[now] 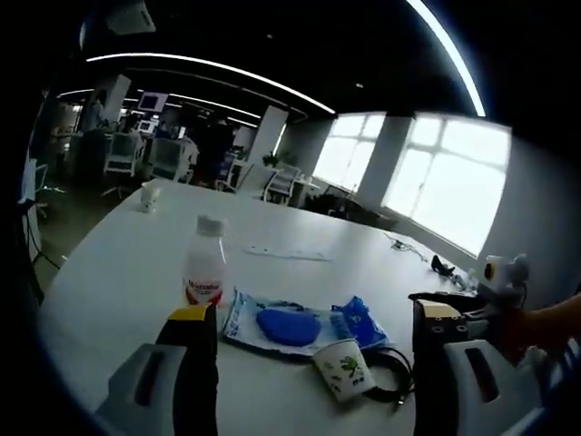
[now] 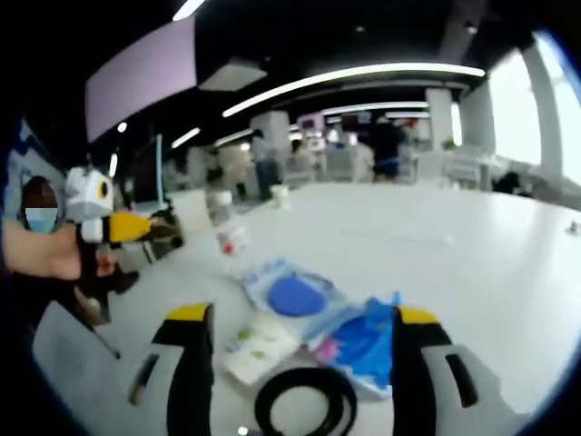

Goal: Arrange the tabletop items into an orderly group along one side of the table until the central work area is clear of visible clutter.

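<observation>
A small plastic bottle with a white cap and red label stands on the white table. Beside it lies a clear packet holding something blue, then a crumpled blue wrapper, a paper cup on its side and a coiled black cable. My left gripper is open above them. In the right gripper view the same bottle, blue packet, blue wrapper, paper cup and black cable lie between the jaws of my open right gripper. The left gripper shows at the left, held by a hand.
A second paper cup stands at the table's far end. A flat sheet lies mid-table, with small dark items near the window-side edge. Office desks, chairs and monitors stand beyond the table. The right gripper shows at the right edge.
</observation>
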Demonstrator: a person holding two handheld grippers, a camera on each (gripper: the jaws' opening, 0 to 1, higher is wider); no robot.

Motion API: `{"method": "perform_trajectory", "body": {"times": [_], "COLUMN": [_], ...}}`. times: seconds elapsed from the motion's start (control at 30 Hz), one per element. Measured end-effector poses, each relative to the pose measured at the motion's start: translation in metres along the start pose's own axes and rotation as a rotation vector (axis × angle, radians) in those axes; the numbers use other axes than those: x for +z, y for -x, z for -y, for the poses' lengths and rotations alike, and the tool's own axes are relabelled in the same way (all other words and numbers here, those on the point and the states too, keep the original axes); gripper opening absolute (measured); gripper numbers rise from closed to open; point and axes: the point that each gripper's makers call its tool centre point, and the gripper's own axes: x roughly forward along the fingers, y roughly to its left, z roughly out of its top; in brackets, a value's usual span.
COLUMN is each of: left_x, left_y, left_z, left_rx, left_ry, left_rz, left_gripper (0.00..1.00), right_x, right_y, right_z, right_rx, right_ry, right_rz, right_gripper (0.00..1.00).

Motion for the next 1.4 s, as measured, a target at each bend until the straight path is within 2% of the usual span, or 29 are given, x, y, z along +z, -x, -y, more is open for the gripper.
{"method": "perform_trajectory", "body": {"times": [0.13, 0.3, 0.37, 0.47, 0.7, 0.9, 1.13, 1.27, 1.33, 1.4], "left_x": [0.005, 0.013, 0.014, 0.008, -0.005, -0.014, -0.024, -0.029, -0.039, -0.049], "left_y": [-0.014, -0.033, -0.046, -0.067, -0.105, -0.124, -0.141, -0.141, -0.141, -0.143], "left_z": [0.019, 0.034, 0.045, 0.055, 0.069, 0.071, 0.072, 0.073, 0.078, 0.082], "left_rx": [-0.036, -0.081, -0.13, -0.19, -0.241, -0.242, -0.225, -0.178, -0.187, -0.205], "left_ry": [-0.032, -0.07, -0.078, -0.12, -0.146, -0.161, -0.198, -0.266, -0.333, -0.384], "left_rz": [-0.012, -0.03, -0.048, -0.094, -0.156, -0.189, -0.219, -0.223, -0.254, -0.29], "left_gripper": [0.85, 0.84, 0.85, 0.86, 0.85, 0.86, 0.85, 0.83, 0.83, 0.82], "right_x": [-0.008, -0.017, -0.018, -0.023, -0.04, -0.051, -0.053, -0.054, -0.058, -0.06], "right_y": [0.0, 0.001, 0.005, 0.01, 0.027, 0.031, 0.026, 0.02, 0.016, 0.012], "right_z": [0.007, 0.011, 0.017, 0.029, 0.051, 0.064, 0.079, 0.086, 0.087, 0.087], "right_rx": [-0.002, 0.021, 0.02, 0.008, -0.011, -0.002, 0.015, 0.025, 0.055, 0.07], "right_ry": [-0.015, -0.019, -0.015, -0.03, -0.036, -0.016, 0.022, 0.034, 0.09, 0.105], "right_rz": [-0.007, -0.024, -0.02, -0.014, -0.042, -0.069, -0.086, -0.089, -0.115, -0.127], "right_gripper": [0.77, 0.76, 0.75, 0.74, 0.71, 0.67, 0.65, 0.64, 0.63, 0.63]}}
